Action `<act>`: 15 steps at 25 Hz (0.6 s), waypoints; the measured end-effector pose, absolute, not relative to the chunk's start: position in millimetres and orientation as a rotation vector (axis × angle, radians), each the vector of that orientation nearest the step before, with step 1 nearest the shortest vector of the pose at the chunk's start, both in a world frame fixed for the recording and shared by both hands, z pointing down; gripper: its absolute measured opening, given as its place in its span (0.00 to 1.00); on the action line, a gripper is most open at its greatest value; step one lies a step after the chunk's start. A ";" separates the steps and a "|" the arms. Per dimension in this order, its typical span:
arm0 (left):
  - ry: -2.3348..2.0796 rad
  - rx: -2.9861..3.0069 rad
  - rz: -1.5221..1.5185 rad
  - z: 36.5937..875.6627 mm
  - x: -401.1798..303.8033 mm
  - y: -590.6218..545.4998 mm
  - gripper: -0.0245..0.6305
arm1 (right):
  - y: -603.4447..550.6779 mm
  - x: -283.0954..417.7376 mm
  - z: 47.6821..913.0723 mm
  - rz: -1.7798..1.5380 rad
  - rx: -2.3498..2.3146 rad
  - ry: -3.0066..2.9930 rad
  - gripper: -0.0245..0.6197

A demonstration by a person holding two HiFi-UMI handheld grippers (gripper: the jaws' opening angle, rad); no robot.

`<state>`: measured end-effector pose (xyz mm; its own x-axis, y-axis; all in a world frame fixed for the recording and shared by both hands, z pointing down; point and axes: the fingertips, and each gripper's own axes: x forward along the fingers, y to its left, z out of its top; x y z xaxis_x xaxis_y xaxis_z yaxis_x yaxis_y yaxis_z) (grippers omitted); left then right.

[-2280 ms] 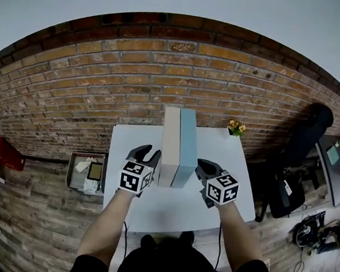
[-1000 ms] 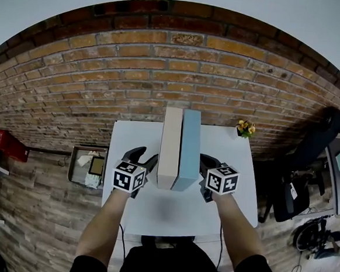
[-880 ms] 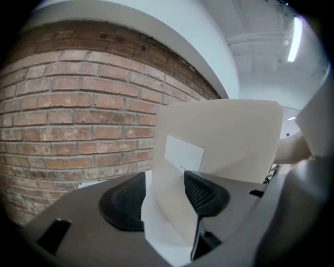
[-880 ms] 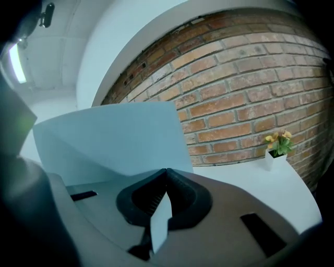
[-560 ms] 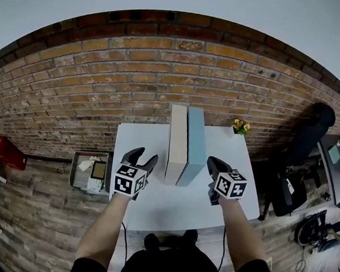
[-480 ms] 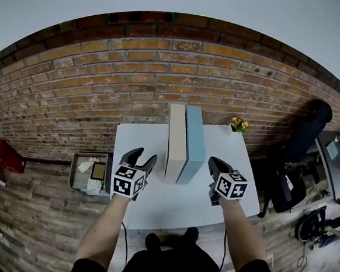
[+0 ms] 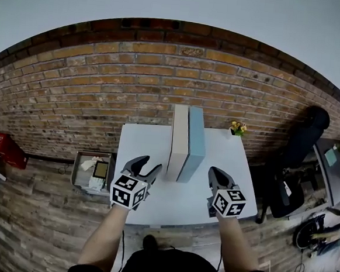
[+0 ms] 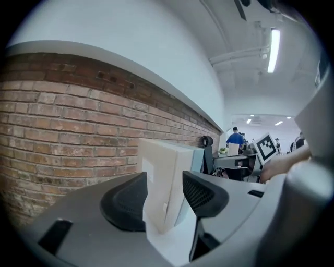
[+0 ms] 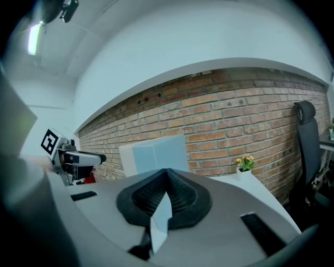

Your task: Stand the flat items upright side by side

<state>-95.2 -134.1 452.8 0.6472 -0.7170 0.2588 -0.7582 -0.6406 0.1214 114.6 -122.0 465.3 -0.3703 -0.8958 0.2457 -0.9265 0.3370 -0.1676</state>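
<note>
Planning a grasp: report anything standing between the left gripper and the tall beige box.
Nothing visible does. Only bare white table lies between the left gripper, whose fingers are closing on nothing, and the upright beige box.

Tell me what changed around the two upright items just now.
Both grippers drew back across the table, away from the items. The left gripper is closing with nothing between its jaws; the right gripper is shut, empty. The beige item and blue item stay upright, side by side.
</note>
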 end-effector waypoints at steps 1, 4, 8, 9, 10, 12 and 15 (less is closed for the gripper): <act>-1.217 2.631 0.251 449.4 -94.9 -129.6 0.37 | -117.7 113.9 460.6 0.398 1.684 -2.494 0.06; -1.290 2.597 0.250 445.6 -89.8 -115.3 0.33 | -102.4 116.2 450.2 0.314 1.641 -2.527 0.06; -1.413 2.542 0.247 446.2 -73.6 -85.8 0.24 | -72.8 129.0 442.0 0.250 1.571 -2.579 0.06; -1.444 2.536 0.247 445.3 -67.7 -77.3 0.22 | -64.7 133.5 440.4 0.246 1.556 -2.596 0.06; -1.478 2.531 0.255 444.1 -61.8 -69.4 0.19 | -56.7 137.9 438.9 0.248 1.541 -2.614 0.06; -1.547 2.519 0.290 441.9 -52.6 -54.8 0.13 | -41.1 145.0 435.9 0.263 1.506 -2.655 0.06; -1.643 2.483 0.330 436.0 -50.0 -38.7 0.08 | -23.1 149.0 431.6 0.276 1.459 -2.709 0.06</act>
<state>-50.0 -38.7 436.0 0.3777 -0.8882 0.2615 -0.9203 -0.3912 0.0006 149.0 -23.1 431.6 -0.5527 -0.8232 0.1300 -0.8325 0.5381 -0.1319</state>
